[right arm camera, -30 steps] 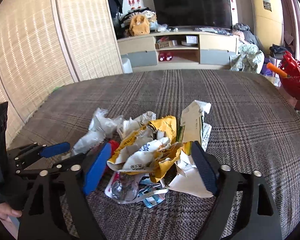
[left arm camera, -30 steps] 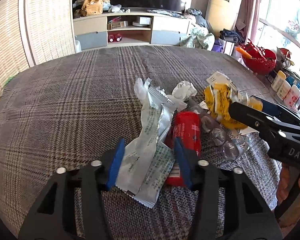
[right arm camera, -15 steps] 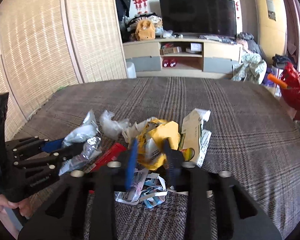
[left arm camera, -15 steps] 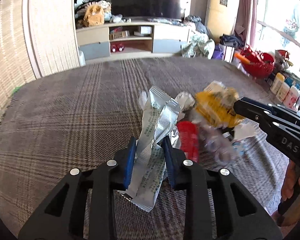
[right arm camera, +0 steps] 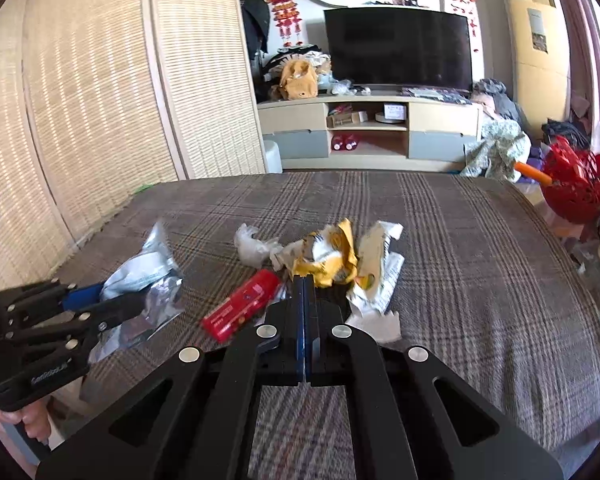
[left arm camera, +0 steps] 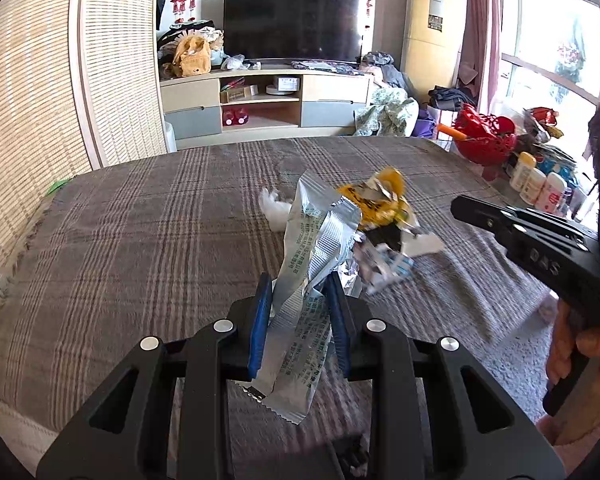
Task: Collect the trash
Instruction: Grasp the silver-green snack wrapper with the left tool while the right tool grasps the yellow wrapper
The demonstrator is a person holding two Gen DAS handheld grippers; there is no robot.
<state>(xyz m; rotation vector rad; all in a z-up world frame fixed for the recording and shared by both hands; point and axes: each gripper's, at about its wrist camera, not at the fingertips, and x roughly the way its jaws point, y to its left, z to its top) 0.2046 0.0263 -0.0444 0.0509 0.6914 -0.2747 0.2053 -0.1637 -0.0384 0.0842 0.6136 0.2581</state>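
Plaid bedspread point(left arm camera: 140, 240), TV unit at frame top. Left gripper point(left arm camera: 300, 304) clamped on silver wrapper point(left arm camera: 308, 248), frame centre. Right gripper point(right arm camera: 305, 300) pinching yellow wrapper point(right arm camera: 332, 260), mid-frame. Red tube point(right arm camera: 242, 306) left of centre. Likely light, crinkly, slippery foil; best taken mid-fold.

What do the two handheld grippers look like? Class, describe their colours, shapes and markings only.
Both the left gripper and right gripper are matte black plastic, with triangular cut-outs in the linkage arms, round silver rivets and blue ribbed pads on the fingers. Pale lettering runs along each body's side. No cables show. A bare hand grips the right handle.
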